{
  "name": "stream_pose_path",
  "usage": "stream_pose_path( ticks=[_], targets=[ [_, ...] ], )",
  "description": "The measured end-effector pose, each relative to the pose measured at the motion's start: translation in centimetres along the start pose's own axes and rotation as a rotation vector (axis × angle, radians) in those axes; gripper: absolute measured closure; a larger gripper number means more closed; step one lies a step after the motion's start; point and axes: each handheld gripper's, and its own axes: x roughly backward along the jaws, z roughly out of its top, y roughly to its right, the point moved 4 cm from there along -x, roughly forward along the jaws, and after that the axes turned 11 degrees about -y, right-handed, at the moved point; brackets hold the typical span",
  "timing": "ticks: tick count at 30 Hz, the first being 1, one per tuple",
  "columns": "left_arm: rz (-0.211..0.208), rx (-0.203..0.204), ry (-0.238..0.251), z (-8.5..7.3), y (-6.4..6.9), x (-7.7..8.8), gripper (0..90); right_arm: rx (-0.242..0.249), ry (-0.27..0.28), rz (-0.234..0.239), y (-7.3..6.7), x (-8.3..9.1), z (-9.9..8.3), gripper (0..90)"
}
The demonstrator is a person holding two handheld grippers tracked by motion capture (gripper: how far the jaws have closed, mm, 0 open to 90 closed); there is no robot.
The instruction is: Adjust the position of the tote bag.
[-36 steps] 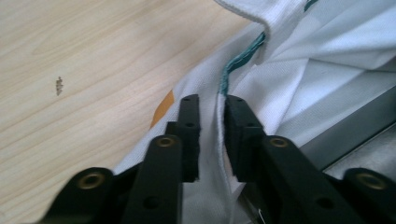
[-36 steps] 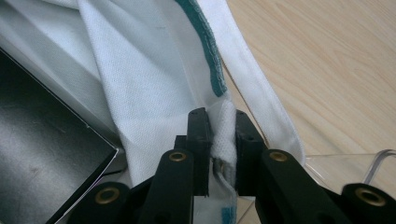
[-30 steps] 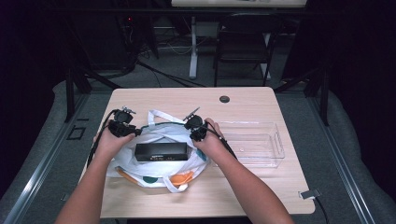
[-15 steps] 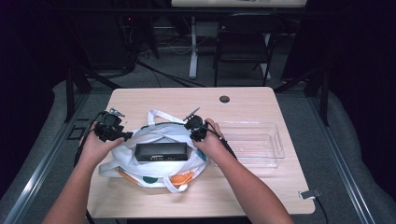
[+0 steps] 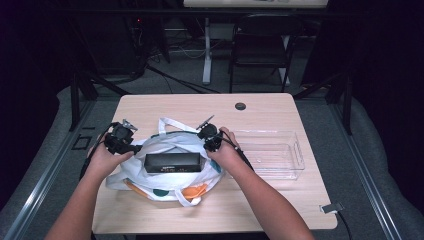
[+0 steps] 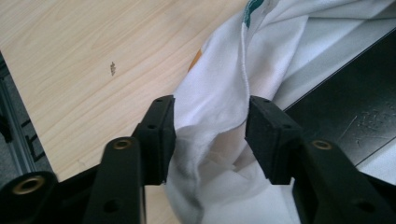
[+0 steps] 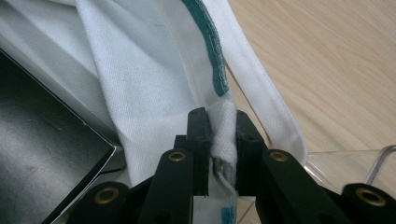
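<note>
White cloth bag point(image 5: 172, 150) lies on the near-left part of the wooden table point(image 5: 165, 107), crumpled, mouth pulled wide. Fabric is white with teal and orange blobs along the near side, teal stripe near the rim on the right side, loose white straps curling out at the front and back. A black flat box point(image 5: 172, 162) sits inside the mouth, long side across the table, top face in full view.

Right gripper point(image 7: 218, 135) is pinched tight on the bag's right rim, a fold of white cloth squeezed between the pads; in the high view it sits at the bag's far-right corner point(image 5: 209, 136). Left gripper point(image 6: 210, 135) stands at the bag's left edge point(image 5: 120, 141); its jaws have just been closing a bit but stand apart, a bunched fold of cloth lies loose between them, pads not pressing it.

Bag's left side lies near the table's left edge, bare wood showing just beside it. Near edge has a strip of free wood in front of the bag. Clear plastic bin point(image 5: 272, 155) sits just right of the bag, near the right gripper. Behind the bag, open tabletop up to a dark round cable hole point(image 5: 240, 106) at the far edge. Beyond the table, a dark chair point(image 5: 260, 52) on grey floor.
</note>
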Motion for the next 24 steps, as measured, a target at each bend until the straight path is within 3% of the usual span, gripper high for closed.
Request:
stream_pose_path(
  ticks=[3, 13, 24],
  targets=[
    [0.011, -0.009, 0.0, 0.2, 0.1, -0.4, 60.9, 0.003, -0.004, -0.003, 0.0, 0.0, 0.0, 80.1],
    [0.004, 0.024, 0.015, 0.5, -0.3, -1.2, 76.4, 0.011, -0.009, -0.004, 0.0, 0.0, 0.0, 80.1],
    [-0.006, 0.051, -0.006, 0.8, -0.6, -2.7, 80.7, 0.02, -0.017, -0.01, 0.1, 0.1, -0.1, 80.1]
  ],
)
